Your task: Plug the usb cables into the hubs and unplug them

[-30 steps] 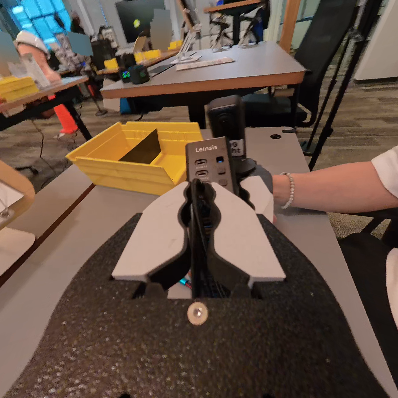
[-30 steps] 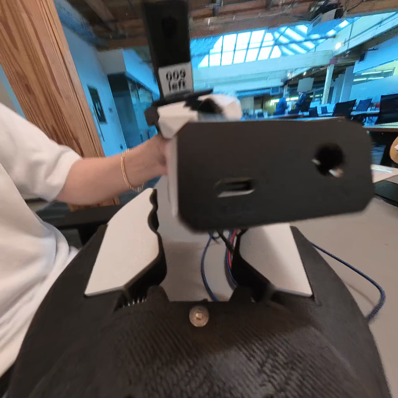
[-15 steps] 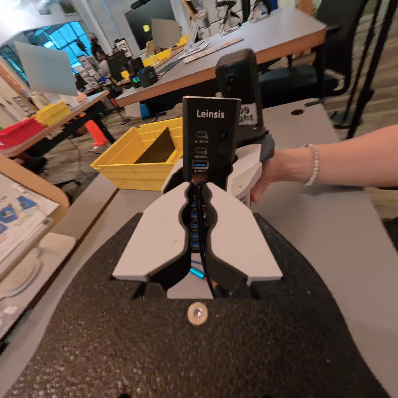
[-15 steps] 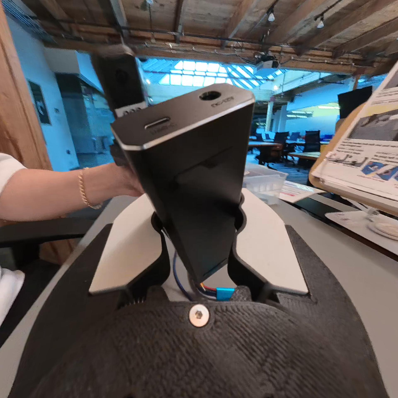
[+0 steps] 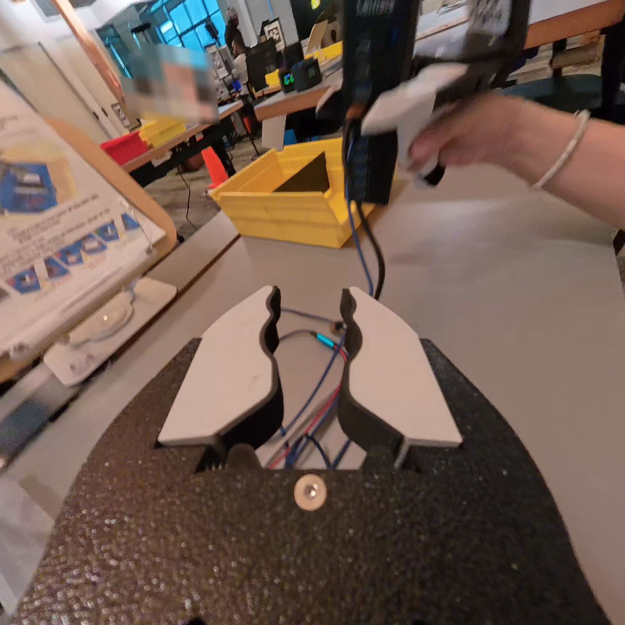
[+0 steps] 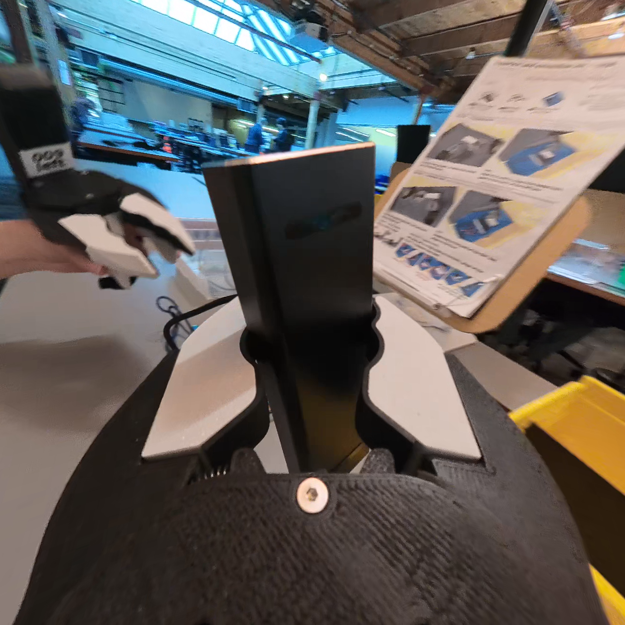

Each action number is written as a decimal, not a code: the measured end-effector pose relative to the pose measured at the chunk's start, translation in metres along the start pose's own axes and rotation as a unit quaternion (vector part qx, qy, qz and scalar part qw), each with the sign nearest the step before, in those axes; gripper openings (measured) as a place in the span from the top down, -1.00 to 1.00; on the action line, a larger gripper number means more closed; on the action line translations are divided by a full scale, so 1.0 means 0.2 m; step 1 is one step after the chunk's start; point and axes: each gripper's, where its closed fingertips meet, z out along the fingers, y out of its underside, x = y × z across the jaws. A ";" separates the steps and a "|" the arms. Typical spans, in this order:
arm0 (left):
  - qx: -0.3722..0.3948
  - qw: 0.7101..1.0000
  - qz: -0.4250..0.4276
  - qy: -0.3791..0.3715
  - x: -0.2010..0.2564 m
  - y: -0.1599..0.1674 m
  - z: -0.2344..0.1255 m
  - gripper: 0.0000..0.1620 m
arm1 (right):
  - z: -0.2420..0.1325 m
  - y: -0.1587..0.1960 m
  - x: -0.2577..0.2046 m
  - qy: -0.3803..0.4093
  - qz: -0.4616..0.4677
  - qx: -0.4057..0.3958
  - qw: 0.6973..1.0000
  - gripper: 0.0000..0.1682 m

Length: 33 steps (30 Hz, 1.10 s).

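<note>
My right gripper (image 6: 309, 324) is shut on a black USB hub (image 6: 304, 236) and holds it upright above the grey table (image 6: 50, 338). In the left wrist view the hub (image 5: 368, 101) hangs high at the back in the right gripper (image 5: 406, 111). A black cable (image 5: 375, 250) and a blue cable (image 5: 358, 250) run from the hub's side down to the table. My left gripper (image 5: 309, 297) is open and empty, low over loose blue and red cables with a teal plug (image 5: 324, 340). It also shows in the right wrist view (image 6: 128, 243), left of the hub.
A yellow bin (image 5: 287, 209) with a black divider stands at the back of the table and shows at lower right in the right wrist view (image 6: 575, 422). A printed sheet on a wooden stand (image 5: 77, 209) stands at the left table edge. A person's hand (image 5: 473, 142) holds the right gripper.
My left gripper, shut on a cable at the hub before, has opened and drawn back towards the table. The right gripper has lifted the hub up and turned it.
</note>
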 end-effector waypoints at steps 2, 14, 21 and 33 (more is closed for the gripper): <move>-0.006 1.000 -0.029 -0.007 0.01 0.12 -0.05 0.58 | -0.08 -0.07 0.09 0.039 -0.018 -0.006 0.999 0.25; 0.065 0.983 -0.128 -0.114 -0.16 0.40 -0.18 0.61 | -0.39 -1.06 0.60 0.171 -0.127 0.007 0.977 0.26; 0.159 0.965 -0.144 -0.148 -0.23 0.33 -0.28 0.68 | -0.37 -0.71 0.91 0.183 -0.102 -0.112 0.971 0.28; 0.239 0.952 -0.126 -0.147 -0.20 0.26 -0.40 0.77 | -0.30 0.56 0.99 0.180 -0.025 -0.333 0.925 0.32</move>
